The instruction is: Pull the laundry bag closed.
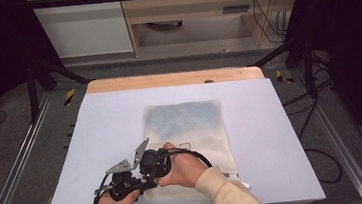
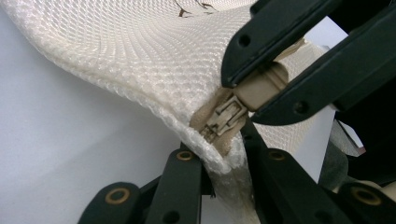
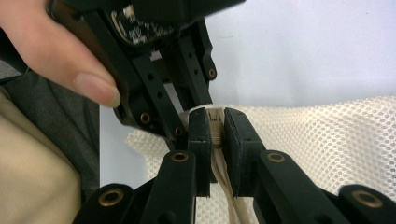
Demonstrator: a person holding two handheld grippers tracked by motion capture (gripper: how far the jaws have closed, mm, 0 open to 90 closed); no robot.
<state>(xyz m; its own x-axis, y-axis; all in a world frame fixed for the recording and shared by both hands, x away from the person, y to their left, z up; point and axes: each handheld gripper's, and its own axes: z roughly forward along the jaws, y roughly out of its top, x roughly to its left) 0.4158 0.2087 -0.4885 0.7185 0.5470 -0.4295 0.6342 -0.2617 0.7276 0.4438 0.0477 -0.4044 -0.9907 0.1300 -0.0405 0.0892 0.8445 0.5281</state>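
Mesh, cream-white and honeycombed, makes up the laundry bag (image 1: 189, 146) lying flat on the pale foam mat (image 1: 97, 140), and both tools have met at its near left corner, right where the zipper ends. Seen from the left gripper view, the left gripper (image 2: 223, 161) has its jaws drawn in narrow on the bag's corner edge, pinching the mesh and zipper tape just below the zipper slider (image 2: 223, 116); nothing else is between them. Just above and beyond that pinch, the right gripper (image 2: 261, 91) comes in from the side with its jaws clamped on the beige zipper pull tab (image 2: 259, 86), which sticks out from the slider. The right gripper view agrees: its jaws (image 3: 217, 135) stand close together with the tab squeezed between the pads, the other tool directly ahead of it and a thumb (image 3: 70, 60) on that tool's body. From the high view both hands (image 1: 180, 170) crowd that corner. To my eye the step is starting the zip. Done well, the left tool should stay put as an anchor, keeping the corner taut, while the right draws the tab straight along the zipper line, away from the anchor, low and level so the mesh doesn't bunch or the tab slip free.
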